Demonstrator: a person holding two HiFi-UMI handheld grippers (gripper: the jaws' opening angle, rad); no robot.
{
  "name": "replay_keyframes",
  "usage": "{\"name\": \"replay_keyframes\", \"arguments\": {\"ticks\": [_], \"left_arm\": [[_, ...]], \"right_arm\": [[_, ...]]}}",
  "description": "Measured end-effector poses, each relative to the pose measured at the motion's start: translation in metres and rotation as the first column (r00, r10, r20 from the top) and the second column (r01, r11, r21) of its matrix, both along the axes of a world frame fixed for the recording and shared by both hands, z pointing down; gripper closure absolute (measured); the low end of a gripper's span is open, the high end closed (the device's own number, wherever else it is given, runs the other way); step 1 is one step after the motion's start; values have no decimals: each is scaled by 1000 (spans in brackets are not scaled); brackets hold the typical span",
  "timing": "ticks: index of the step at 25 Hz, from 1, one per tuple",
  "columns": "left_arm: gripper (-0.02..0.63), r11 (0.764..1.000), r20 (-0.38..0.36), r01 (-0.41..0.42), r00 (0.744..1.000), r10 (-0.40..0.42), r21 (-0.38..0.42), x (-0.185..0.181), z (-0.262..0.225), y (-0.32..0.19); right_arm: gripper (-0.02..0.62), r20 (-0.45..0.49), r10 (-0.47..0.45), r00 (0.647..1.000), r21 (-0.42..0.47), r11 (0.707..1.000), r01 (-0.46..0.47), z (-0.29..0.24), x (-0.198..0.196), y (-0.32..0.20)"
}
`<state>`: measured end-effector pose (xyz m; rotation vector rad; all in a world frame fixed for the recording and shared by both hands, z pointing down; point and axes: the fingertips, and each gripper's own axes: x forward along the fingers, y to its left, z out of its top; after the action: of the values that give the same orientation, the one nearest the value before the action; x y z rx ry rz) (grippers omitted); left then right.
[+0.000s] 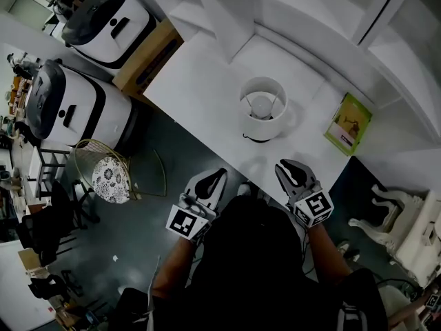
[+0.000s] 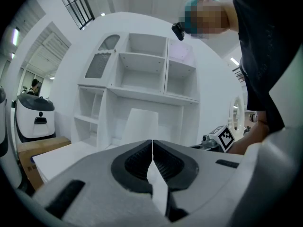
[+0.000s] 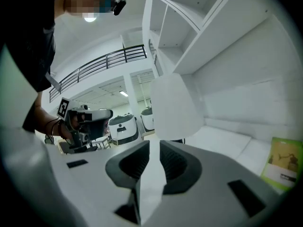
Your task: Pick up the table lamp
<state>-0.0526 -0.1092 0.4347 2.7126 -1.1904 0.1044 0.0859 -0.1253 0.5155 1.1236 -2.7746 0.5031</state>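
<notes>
The table lamp (image 1: 262, 107), with a white shade and a dark base, stands on the white table (image 1: 200, 88) near its front edge. In the left gripper view the lamp's shade (image 2: 138, 126) shows straight beyond the jaws. In the right gripper view the lamp (image 3: 175, 105) stands close ahead, slightly right. My left gripper (image 1: 207, 185) (image 2: 152, 143) hangs below the table edge, left of the lamp, shut and empty. The right gripper (image 1: 293, 174) (image 3: 155, 145) sits at the table edge just in front of the lamp, its jaws a narrow gap apart with nothing between them.
A green book (image 1: 349, 124) (image 3: 283, 162) lies on the table right of the lamp. White shelving (image 2: 142, 74) rises behind the table. A cardboard box (image 1: 148, 57) and white machines (image 1: 103, 21) stand to the left, a wire stool (image 1: 110, 174) on the floor, and a white chair (image 1: 389, 212) at the right.
</notes>
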Motion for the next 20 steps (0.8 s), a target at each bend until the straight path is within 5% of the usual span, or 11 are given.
{"name": "replay_keyframes", "arguments": {"ticks": [11,15,20], "left_arm": [[586,1000,-3,26,1000,-26,18,-19,37,-28],[586,997,13,61,998,-61,-55,-29,61,-37],[586,1000,17,16,1000,-16,-19,-30,82,-46]], "right_arm": [[517,-81,1,997,7,1000,-1,50,-24,-45],[517,-119,3,993,5,1000,-3,76,-30,-63],[517,-145,21,989,-9,1000,-23,109,-31,-80]]}}
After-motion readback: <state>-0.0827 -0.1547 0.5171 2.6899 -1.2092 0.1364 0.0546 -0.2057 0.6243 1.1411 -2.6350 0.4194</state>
